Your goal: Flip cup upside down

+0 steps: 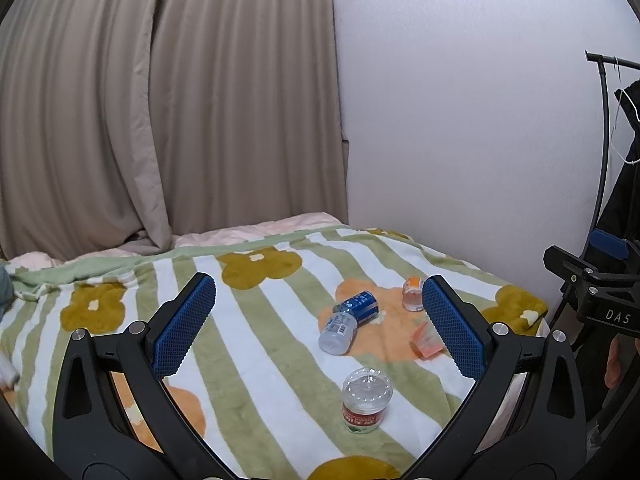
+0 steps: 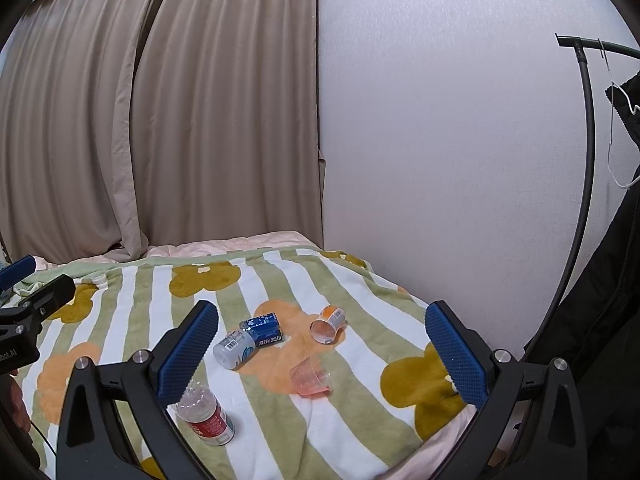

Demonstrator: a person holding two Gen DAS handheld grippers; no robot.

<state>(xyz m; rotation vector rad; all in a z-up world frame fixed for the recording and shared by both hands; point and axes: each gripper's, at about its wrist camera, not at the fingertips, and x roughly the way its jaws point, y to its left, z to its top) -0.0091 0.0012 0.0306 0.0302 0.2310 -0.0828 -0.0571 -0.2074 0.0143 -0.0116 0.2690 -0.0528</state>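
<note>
Translucent pink plastic cup (image 2: pixel 311 376) on its side on striped flowered blanket (image 2: pixel 360 420), between wide-open, empty right gripper (image 2: pixel 320 356) fingers; left gripper (image 1: pixel 318 324) likewise spread, empty.

bed's got a striped flower blanket (image 2: pixel 132 312); ahead of the right claw lie a pink cup (image 2: pixel 311 376), three bottles and a blue can (image 2: pixel 264 330).

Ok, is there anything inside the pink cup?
The pink cup lies on its side on the striped blanket. Its translucent wall shows nothing solid inside. The far inner side is hard to make out, so a thin residue cannot be ruled out.
</note>
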